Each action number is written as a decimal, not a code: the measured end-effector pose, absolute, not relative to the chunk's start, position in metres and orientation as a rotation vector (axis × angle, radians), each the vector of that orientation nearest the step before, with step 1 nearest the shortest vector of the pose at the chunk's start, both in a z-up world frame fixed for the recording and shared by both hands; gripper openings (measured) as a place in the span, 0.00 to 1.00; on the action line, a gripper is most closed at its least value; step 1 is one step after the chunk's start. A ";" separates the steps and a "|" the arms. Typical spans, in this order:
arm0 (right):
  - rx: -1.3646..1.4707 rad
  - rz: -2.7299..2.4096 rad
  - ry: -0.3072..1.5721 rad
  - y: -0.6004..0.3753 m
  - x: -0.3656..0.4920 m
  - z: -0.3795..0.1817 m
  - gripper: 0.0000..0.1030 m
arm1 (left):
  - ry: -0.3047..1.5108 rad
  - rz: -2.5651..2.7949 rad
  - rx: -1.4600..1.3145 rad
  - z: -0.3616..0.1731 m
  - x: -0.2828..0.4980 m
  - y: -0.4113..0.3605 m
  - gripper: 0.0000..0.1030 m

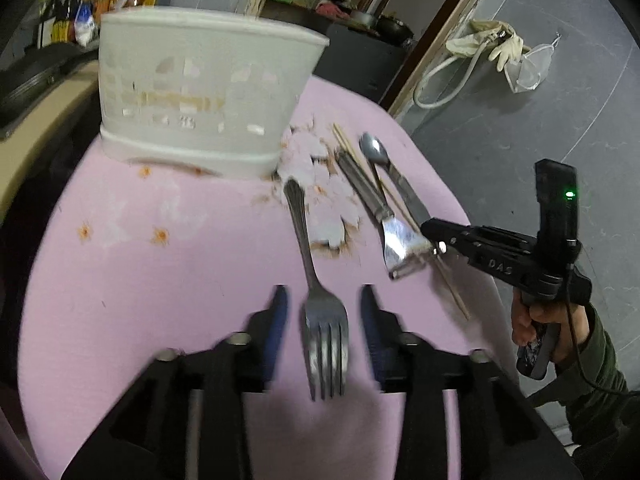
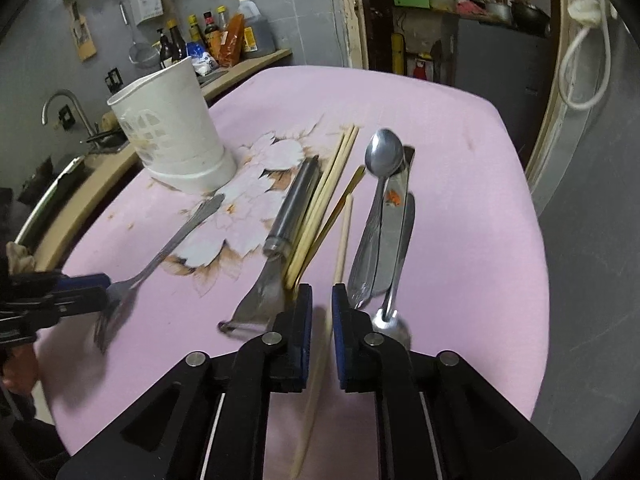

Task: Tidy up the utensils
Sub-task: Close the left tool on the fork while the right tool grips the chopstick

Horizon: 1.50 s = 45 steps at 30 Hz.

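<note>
A white perforated utensil holder (image 1: 200, 92) stands at the far side of the pink table; it also shows in the right wrist view (image 2: 176, 136). A steel fork (image 1: 320, 300) lies between the open fingers of my left gripper (image 1: 323, 312), tines toward the camera. In the right wrist view the fork (image 2: 160, 256) touches the left gripper (image 2: 80, 292). My right gripper (image 2: 322, 312) straddles one wooden chopstick (image 2: 342, 240), jaws narrowly apart. Beside it lie a peeler (image 2: 280, 240), more chopsticks (image 2: 324, 200), a knife (image 2: 396, 216) and a spoon (image 2: 380, 184).
The pink flowered tablecloth (image 2: 460, 200) covers a small table. A counter with sauce bottles (image 2: 216, 40) and a sink tap (image 2: 64, 108) lies to the left. A grey wall and door frame (image 2: 568, 120) stand to the right.
</note>
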State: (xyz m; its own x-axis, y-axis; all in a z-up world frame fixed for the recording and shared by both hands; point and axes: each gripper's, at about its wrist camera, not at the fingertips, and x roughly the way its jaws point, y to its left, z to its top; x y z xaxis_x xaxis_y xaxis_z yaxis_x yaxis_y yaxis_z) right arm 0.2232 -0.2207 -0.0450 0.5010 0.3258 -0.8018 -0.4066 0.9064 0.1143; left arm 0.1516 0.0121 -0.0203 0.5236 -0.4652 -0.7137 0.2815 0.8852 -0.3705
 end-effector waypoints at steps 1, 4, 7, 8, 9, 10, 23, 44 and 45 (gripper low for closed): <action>-0.106 0.448 0.956 -0.219 0.230 -0.046 0.12 | 0.907 -0.452 -0.209 -0.020 0.153 0.011 0.37; -0.142 0.457 0.974 -0.213 0.246 -0.051 0.12 | 0.912 -0.445 -0.141 -0.020 0.169 -0.001 0.37; -0.169 0.459 0.997 -0.208 0.263 -0.053 0.12 | 0.949 -0.453 -0.076 -0.025 0.186 -0.015 0.37; -0.176 0.457 1.001 -0.206 0.267 -0.053 0.12 | 0.965 -0.450 -0.056 -0.028 0.192 -0.019 0.37; -0.187 0.455 1.007 -0.205 0.272 -0.053 0.12 | 0.985 -0.447 -0.034 -0.032 0.198 -0.023 0.37; -0.196 0.457 1.016 -0.203 0.277 -0.054 0.12 | 1.005 -0.443 -0.013 -0.035 0.202 -0.025 0.37; -0.311 0.489 1.122 -0.195 0.292 -0.059 0.13 | 1.134 -0.397 0.171 -0.059 0.232 -0.039 0.30; -0.154 0.479 0.996 -0.214 0.272 -0.053 0.03 | 1.005 -0.418 0.001 -0.055 0.210 -0.027 0.03; -0.153 0.474 0.953 -0.215 0.264 -0.048 0.03 | 0.979 -0.415 -0.013 -0.053 0.205 -0.025 0.03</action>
